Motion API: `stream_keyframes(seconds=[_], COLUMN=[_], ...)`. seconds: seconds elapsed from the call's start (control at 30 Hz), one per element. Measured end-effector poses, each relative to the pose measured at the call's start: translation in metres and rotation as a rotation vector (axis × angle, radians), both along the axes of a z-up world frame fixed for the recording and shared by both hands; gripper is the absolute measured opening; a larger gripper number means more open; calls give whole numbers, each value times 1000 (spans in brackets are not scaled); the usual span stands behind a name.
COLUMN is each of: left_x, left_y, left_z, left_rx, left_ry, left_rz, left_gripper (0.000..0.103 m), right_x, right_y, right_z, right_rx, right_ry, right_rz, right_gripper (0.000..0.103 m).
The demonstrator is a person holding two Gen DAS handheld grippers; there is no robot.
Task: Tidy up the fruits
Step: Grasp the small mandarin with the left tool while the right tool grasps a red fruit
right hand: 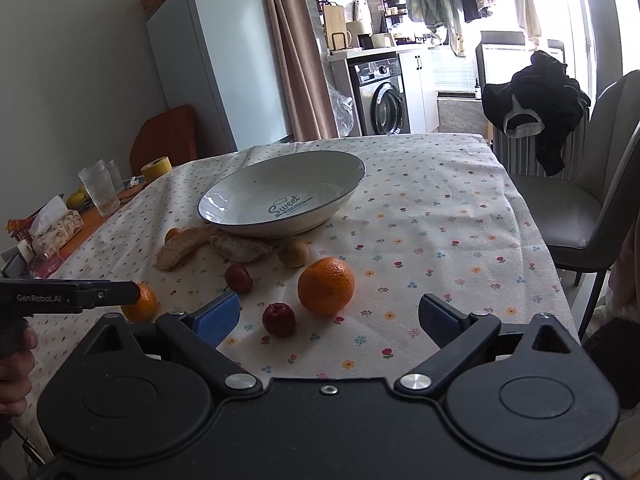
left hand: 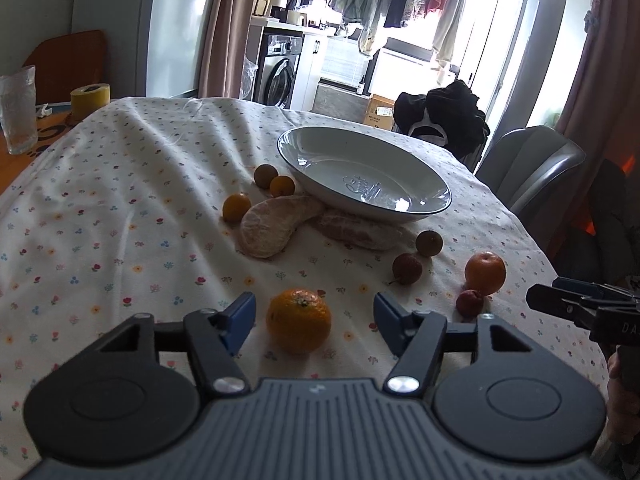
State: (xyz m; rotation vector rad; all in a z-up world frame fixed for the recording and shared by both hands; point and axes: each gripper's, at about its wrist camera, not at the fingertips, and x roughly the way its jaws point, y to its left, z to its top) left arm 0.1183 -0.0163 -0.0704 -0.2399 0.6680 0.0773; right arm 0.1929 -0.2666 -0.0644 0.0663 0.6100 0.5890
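A white oval dish (left hand: pixel 424 200) (right hand: pixel 344 168) rests empty on the floral tablecloth. In front of it lie two peeled citrus pieces (left hand: pixel 276 224) (right hand: pixel 188 244), small kumquats (left hand: pixel 236 207), brown and red small fruits (left hand: pixel 407 269) (right hand: pixel 279 319) and two oranges. My left gripper (left hand: pixel 315 316) is open, its blue pads on either side of one orange (left hand: pixel 299 320), apart from it. My right gripper (right hand: pixel 330 316) is open too, with the other orange (right hand: pixel 326 286) and a red fruit just ahead of its fingers.
A glass (left hand: pixel 18 112) (right hand: pixel 99 192), yellow tape roll (left hand: pixel 90 98) and tissue box (right hand: pixel 56 228) stand at the table's left end. A grey chair (right hand: pixel 580 208) and dark clothes on a rack (right hand: pixel 536 100) are at the right. The table edge runs close on the right.
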Motion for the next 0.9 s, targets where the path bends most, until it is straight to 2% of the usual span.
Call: stream_keyframes(seconds=[0.17, 0.33, 0.6, 0.77, 0.9], left_x=[8, 11, 6, 1, 2], left_y=[2, 3, 10, 20, 25], left_z=[-10, -17, -16, -13, -15], left_rx=[-4, -3, -37, -49, -50], left_ry=[26, 48, 38, 23, 37], left_rz=[28, 35, 40, 57, 78], left_gripper=[56, 38, 37, 37, 37], right_x=[6, 7, 6, 6, 9], right_y=[8, 20, 37, 48, 52], right_z=[-6, -9, -17, -20, -22], right_rx=[7, -16, -34, -62, -91], right_ry=[14, 27, 64, 59, 31], right_rz=[37, 82, 127, 133, 94], right_gripper=[88, 80, 53, 47, 25])
